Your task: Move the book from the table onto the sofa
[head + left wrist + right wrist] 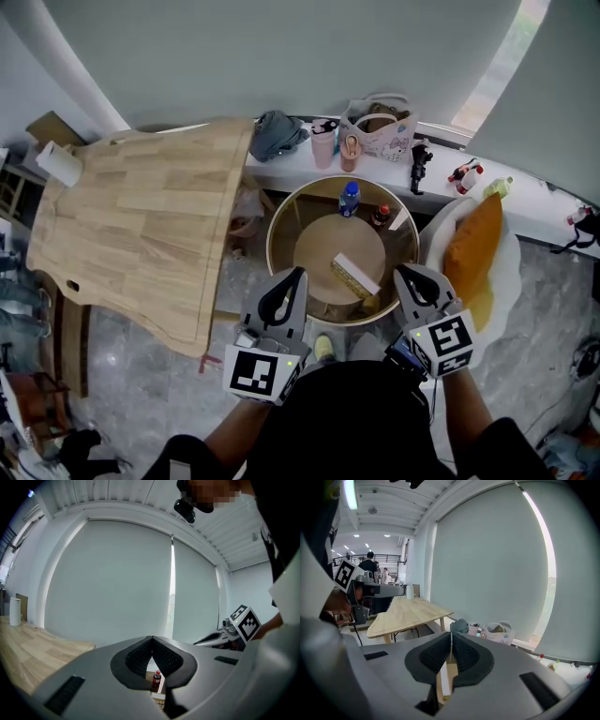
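The long wooden table (141, 225) at nine o'clock plays no part. The left gripper (296, 276), pressed together and empty, hangs at the seven o'clock rim of the round tabletop (319, 246), likely kept clear. The book (354, 274) lies flat on that tabletop toward five o'clock, untouched. The right gripper (401, 274), also pressed together on nothing, points in beside the book, probably lining up to take it. The sofa (436, 234), with its orange cushion (473, 253), stands at three o'clock.

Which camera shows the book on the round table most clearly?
The head view: almost the whole book lies in plain sight on the round table. Each gripper view catches only a sliver beyond the shut left tongs and right tongs.
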Available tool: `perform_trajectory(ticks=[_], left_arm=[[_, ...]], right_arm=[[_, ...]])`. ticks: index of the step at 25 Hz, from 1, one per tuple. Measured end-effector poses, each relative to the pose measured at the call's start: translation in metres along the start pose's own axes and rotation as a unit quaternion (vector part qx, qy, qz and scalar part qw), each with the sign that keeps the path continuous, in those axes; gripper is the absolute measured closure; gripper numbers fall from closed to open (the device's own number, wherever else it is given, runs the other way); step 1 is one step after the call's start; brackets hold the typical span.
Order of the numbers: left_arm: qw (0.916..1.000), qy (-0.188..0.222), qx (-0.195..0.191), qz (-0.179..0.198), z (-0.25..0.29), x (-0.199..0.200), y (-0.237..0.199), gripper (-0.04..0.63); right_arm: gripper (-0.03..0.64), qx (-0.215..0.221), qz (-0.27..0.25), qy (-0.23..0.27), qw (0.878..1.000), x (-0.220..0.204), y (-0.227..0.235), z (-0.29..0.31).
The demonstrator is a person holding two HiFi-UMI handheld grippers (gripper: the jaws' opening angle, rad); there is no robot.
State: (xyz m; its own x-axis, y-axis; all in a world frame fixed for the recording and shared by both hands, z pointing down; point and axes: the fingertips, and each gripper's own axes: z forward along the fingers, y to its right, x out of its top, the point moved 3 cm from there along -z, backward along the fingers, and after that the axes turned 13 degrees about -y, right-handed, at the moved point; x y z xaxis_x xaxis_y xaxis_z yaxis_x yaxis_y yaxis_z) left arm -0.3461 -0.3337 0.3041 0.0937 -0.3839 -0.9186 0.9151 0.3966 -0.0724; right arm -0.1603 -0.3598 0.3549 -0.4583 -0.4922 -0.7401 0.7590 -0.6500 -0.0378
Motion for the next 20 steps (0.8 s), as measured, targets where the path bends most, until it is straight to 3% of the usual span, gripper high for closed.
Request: perform_trajectory(ticks=[4, 5, 7, 10, 13, 20], left_arm=[[0.9994, -0.019, 0.027, -0.012, 0.013, 0.003, -0.011, 0.591], [0.9991, -0.024, 0.033, -0.015, 0.016, 0.003, -0.014, 0.591], [0.9987, -0.026, 0.039, -0.018, 0.023, 0.002, -0.017, 0.591], [0.9977, -0.03, 0.056, -0.023, 0.03, 0.0, -0.025, 0.591], [0.9955, -0.045, 0.076, -0.032, 0.036, -0.004, -0.031, 0.591], [0.9907, -0.069, 0.109, -0.045, 0.049, -0.01, -0.038, 0.591]], right_arm=[[0.606, 0.021, -0.008, -0.036, 0.999, -0.012, 0.014, 0.036], [0.592, 0.029, -0.01, -0.049, 0.998, -0.017, 0.016, 0.047], [0.492, 0.046, -0.014, -0.077, 0.996, -0.027, 0.021, 0.067], [0.475, 0.075, -0.02, -0.109, 0.991, -0.037, 0.022, 0.095], [0.403, 0.112, -0.031, -0.148, 0.982, -0.051, 0.015, 0.122], [0.343, 0.162, -0.062, -0.239, 0.955, -0.092, 0.0, 0.18]])
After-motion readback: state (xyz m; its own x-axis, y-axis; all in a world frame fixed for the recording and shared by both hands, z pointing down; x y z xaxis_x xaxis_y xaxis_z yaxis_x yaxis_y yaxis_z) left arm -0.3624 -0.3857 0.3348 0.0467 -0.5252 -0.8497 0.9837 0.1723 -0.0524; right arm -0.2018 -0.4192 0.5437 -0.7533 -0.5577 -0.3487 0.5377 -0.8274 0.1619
